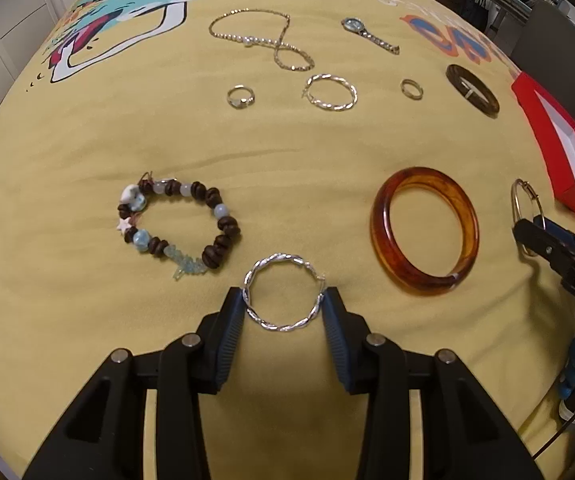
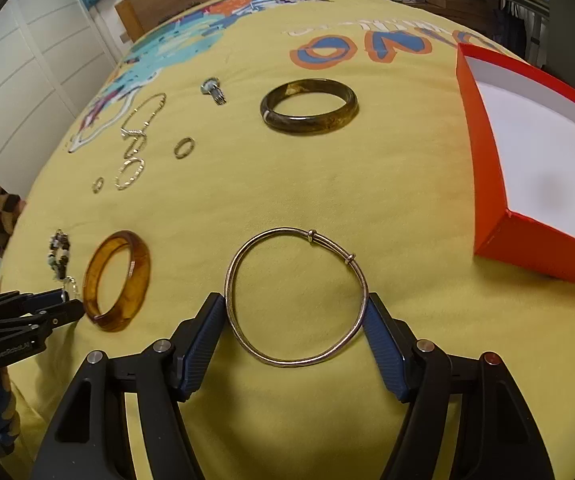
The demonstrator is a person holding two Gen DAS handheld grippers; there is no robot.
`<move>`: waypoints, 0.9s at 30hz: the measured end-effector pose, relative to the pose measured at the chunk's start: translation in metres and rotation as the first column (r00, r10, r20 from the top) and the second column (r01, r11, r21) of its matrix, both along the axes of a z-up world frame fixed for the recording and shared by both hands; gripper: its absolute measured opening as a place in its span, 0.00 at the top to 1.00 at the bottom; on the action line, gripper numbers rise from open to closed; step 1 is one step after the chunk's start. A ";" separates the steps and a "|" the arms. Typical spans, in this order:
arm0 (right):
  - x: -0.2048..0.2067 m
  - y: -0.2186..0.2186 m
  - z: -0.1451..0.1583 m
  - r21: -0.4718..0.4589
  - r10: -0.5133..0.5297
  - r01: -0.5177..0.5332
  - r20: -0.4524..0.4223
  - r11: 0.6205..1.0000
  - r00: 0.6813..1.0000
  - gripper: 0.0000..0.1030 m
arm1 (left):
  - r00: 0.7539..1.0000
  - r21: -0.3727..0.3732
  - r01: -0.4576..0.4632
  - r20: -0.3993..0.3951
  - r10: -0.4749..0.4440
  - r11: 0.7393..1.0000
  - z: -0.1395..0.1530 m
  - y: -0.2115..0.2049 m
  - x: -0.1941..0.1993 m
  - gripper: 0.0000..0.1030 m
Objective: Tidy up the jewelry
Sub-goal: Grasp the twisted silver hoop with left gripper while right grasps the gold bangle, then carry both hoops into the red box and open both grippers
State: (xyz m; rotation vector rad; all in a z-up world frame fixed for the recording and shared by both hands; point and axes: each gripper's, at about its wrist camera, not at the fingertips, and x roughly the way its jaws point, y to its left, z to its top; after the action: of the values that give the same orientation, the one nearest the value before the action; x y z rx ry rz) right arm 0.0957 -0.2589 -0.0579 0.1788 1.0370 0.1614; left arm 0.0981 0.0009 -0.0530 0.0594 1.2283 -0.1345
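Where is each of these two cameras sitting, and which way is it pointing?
Left wrist: rides on the left claw, looking forward over the bed; its fingers flank a twisted silver hoop; the right claw shows at the far right.
Right wrist: rides on the right claw, facing the red box; its fingers flank a thin silver bangle; the left claw shows at the far left.
Shared: the amber bangle, yellow bedspread.

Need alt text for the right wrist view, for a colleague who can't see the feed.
The right gripper has its two blue-padded fingers on either side of a thin silver bangle lying on a yellow printed bedspread. An open red box, white inside, sits to the right; a dark bangle lies beyond and an amber bangle to the left.
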 end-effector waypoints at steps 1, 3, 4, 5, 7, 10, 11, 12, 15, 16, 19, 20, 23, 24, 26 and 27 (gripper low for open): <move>-0.003 0.000 0.002 0.007 0.001 -0.001 0.006 1.000 1.000 0.33 | 1.000 0.000 -0.002 0.005 0.002 1.000 0.002 0.002 -0.003 0.63; -0.010 0.000 0.006 0.023 0.001 -0.001 0.018 1.000 1.000 0.33 | 1.000 -0.001 -0.005 0.017 0.005 1.000 0.008 0.005 -0.006 0.63; -0.012 -0.001 0.008 0.030 -0.001 0.000 0.026 1.000 1.000 0.33 | 1.000 -0.002 -0.007 0.026 0.007 1.000 0.013 0.006 -0.008 0.63; -0.015 -0.001 0.011 0.036 -0.001 0.000 0.032 0.999 0.999 0.33 | 0.999 -0.001 -0.008 0.032 0.008 1.000 0.016 0.007 -0.010 0.63; -0.020 -0.002 0.016 0.047 -0.001 -0.001 0.044 0.999 0.999 0.33 | 0.999 -0.002 -0.010 0.044 0.010 1.000 0.024 0.008 -0.012 0.63; -0.029 -0.002 0.026 0.058 0.005 -0.009 0.063 0.998 0.998 0.33 | 0.998 0.000 -0.008 0.061 0.008 1.000 0.034 0.007 -0.014 0.63; -0.032 -0.003 0.029 0.061 0.009 -0.013 0.070 0.998 0.998 0.33 | 0.998 0.003 -0.007 0.065 0.006 1.000 0.036 0.003 -0.014 0.63; -0.034 -0.003 0.032 0.062 0.011 -0.016 0.076 0.998 0.997 0.33 | 0.998 0.004 -0.003 0.070 0.002 1.000 0.040 0.001 -0.017 0.63; -0.041 -0.006 0.043 0.065 0.014 -0.020 0.093 0.998 0.996 0.33 | 0.996 0.005 0.014 0.085 -0.014 1.000 0.051 -0.008 -0.021 0.63; -0.043 -0.008 0.046 0.065 0.013 -0.019 0.096 0.998 0.995 0.33 | 0.996 0.006 0.021 0.089 -0.022 1.000 0.055 -0.012 -0.022 0.63; -0.049 -0.020 0.055 0.062 0.001 -0.008 0.108 0.998 0.994 0.33 | 0.993 0.006 0.061 0.098 -0.061 0.998 0.066 -0.029 -0.026 0.63; -0.051 -0.026 0.059 0.060 -0.006 -0.001 0.113 0.998 0.994 0.33 | 0.992 0.007 0.074 0.100 -0.074 0.997 0.069 -0.035 -0.027 0.63; -0.056 -0.048 0.067 0.053 -0.034 0.028 0.123 0.998 0.992 0.33 | 0.987 0.010 0.126 0.103 -0.126 0.992 0.076 -0.062 -0.026 0.63; -0.058 -0.058 0.070 0.050 -0.048 0.042 0.127 0.998 0.991 0.33 | 0.984 0.011 0.147 0.104 -0.148 0.989 0.078 -0.073 -0.025 0.63; -0.060 -0.076 0.074 0.042 -0.071 0.066 0.131 0.997 0.989 0.33 | 0.976 0.009 0.188 0.109 -0.188 0.982 0.083 -0.096 -0.022 0.63; -0.060 -0.084 0.076 0.035 -0.084 0.080 0.133 0.996 0.988 0.33 | 0.972 0.005 0.210 0.111 -0.209 0.978 0.085 -0.109 -0.021 0.63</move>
State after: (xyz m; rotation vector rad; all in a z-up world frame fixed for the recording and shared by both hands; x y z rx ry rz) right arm 0.0358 -0.3433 0.0183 0.2339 0.8919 0.1130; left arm 0.0776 -0.1081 0.0320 0.1893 1.1085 -0.3155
